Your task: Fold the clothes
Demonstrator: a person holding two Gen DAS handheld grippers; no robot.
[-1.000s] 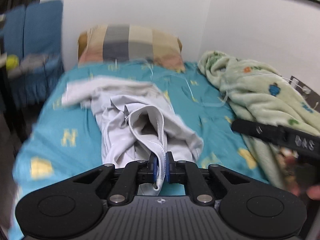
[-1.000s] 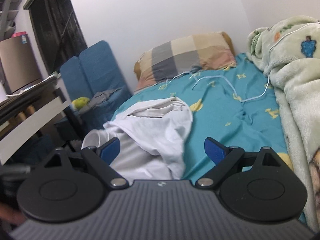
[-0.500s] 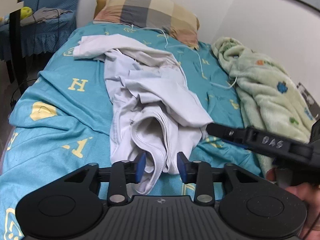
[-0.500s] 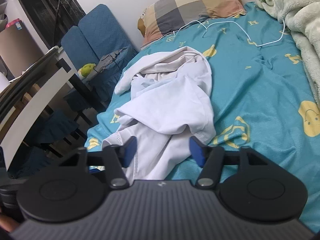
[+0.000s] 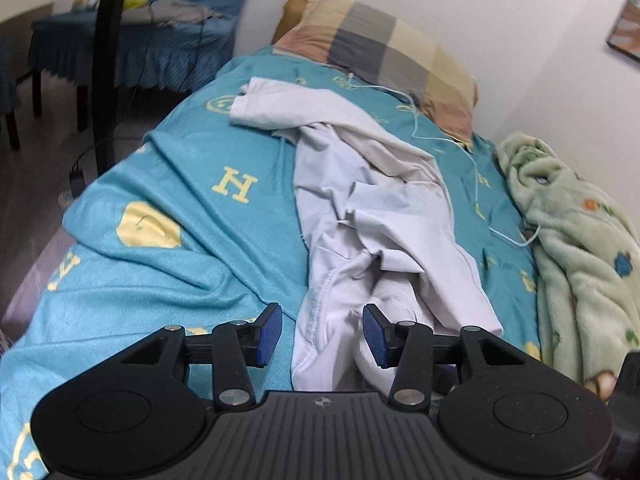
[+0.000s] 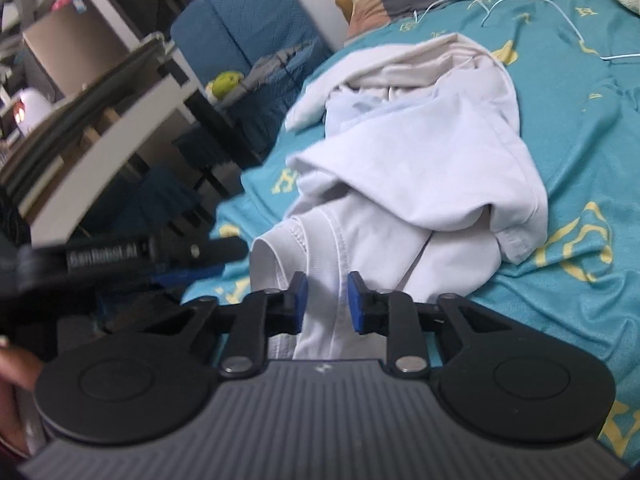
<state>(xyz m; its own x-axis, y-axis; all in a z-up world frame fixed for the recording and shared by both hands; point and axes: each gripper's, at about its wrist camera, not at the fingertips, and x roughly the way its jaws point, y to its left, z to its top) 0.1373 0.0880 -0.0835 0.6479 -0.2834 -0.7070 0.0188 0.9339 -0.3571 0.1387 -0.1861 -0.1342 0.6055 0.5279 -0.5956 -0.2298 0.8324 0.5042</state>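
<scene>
teal bedsheet point(image 5: 168, 264) under the white garment point(image 5: 384, 216); my left gripper point(image 5: 322, 332) released, my right gripper point(image 6: 323, 300) closing around its hem, not yet pinching.

Garment point(image 5: 372, 216): crumpled, lying lengthwise down the middle of the bed sheet point(image 5: 188, 216), near end at the bed's near edge.
Pillow point(image 5: 384, 52): far end of the bed, against the wall.
Cable point(image 5: 476, 168): on the sheet, running from the pillow toward the right.
Blanket point(image 5: 576, 248): heaped along the bed's right side, by the wall.
Chair point(image 6: 244, 36): left of the bed, far end.
Desk point(image 6: 104, 136): left of the bed, nearer than the chair.
</scene>
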